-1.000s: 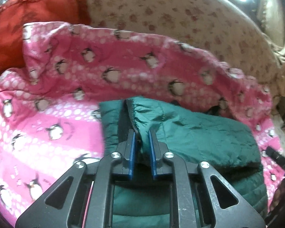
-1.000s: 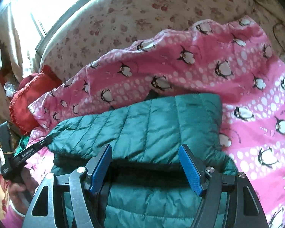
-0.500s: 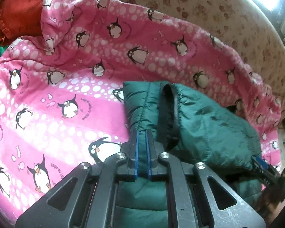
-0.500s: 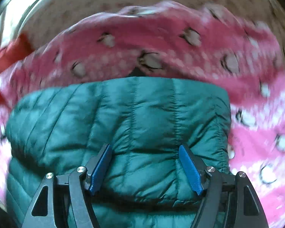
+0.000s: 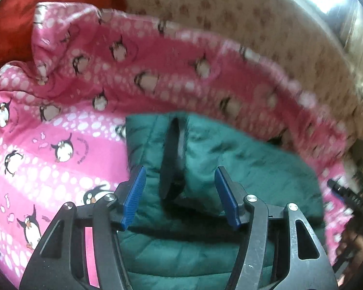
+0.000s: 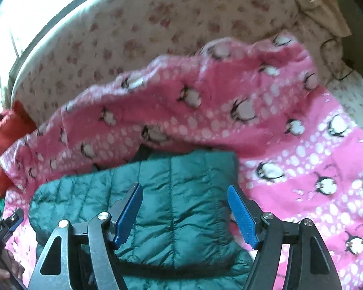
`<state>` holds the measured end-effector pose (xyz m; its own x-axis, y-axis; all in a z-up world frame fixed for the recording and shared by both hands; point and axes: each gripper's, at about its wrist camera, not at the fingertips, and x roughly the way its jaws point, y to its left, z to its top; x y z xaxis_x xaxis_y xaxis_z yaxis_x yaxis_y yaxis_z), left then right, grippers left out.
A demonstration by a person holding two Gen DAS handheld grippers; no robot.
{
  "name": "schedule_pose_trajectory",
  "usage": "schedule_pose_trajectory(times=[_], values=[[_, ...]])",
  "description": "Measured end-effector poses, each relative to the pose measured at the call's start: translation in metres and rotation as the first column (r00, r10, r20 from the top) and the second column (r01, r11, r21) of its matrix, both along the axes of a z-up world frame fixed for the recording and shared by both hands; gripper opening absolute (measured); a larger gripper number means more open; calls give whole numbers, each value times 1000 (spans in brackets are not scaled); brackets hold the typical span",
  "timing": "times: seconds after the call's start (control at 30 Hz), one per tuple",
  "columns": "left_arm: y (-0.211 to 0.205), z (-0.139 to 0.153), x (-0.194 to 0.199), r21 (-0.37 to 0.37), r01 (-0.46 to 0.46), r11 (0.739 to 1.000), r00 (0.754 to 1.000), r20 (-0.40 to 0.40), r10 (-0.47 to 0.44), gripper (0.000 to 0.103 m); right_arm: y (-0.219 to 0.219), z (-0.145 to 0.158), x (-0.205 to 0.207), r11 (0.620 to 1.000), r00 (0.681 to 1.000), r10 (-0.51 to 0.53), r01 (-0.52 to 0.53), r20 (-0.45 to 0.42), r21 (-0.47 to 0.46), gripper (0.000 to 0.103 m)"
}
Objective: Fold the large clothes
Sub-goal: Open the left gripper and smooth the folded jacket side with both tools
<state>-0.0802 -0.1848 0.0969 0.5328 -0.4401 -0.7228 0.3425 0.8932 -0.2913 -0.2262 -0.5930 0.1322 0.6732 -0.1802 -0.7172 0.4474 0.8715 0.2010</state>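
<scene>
Floral-sheeted bed (image 6: pixel 138 31), pink penguin-print fleece blanket (image 6: pixel 302 159) spread across. Folded dark-green quilted puffer jacket (image 6: pixel 181 205) lies on blanket. Your left tool (image 5: pixel 180 198) and right tool (image 6: pixel 185 215): both gaping, gripping nothing, above jacket.

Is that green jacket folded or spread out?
Folded: the jacket lies doubled over itself on the blanket, an upper layer over a lower one.

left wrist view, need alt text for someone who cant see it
The left gripper is open, its blue fingers spread over a folded dark green puffer jacket. The jacket lies on a pink penguin-print blanket, with a red cushion and floral beige upholstery behind; the frame is slightly blurred.
</scene>
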Motion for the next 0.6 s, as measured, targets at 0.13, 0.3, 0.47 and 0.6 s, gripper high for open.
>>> schedule_pose_trajectory(times=[0.13,0.3,0.47,0.6], values=[[-10,-26,7,83,12,996,999,-42,-9,61,12,-45,25,999,992,43,-46,-122,-21,70],[-17,-27,-1,139,21,990,1000,6,-22,63,11,-61,34,997,985,50,-59,-164,-51,71],[-17,-28,-1,134,18,991,1000,1,-18,63,25,-25,12,993,993,58,-68,-107,-97,71],[-17,-28,-1,139,19,990,1000,6,-20,63,41,-17,-5,986,991,98,-109,-89,-127,71]])
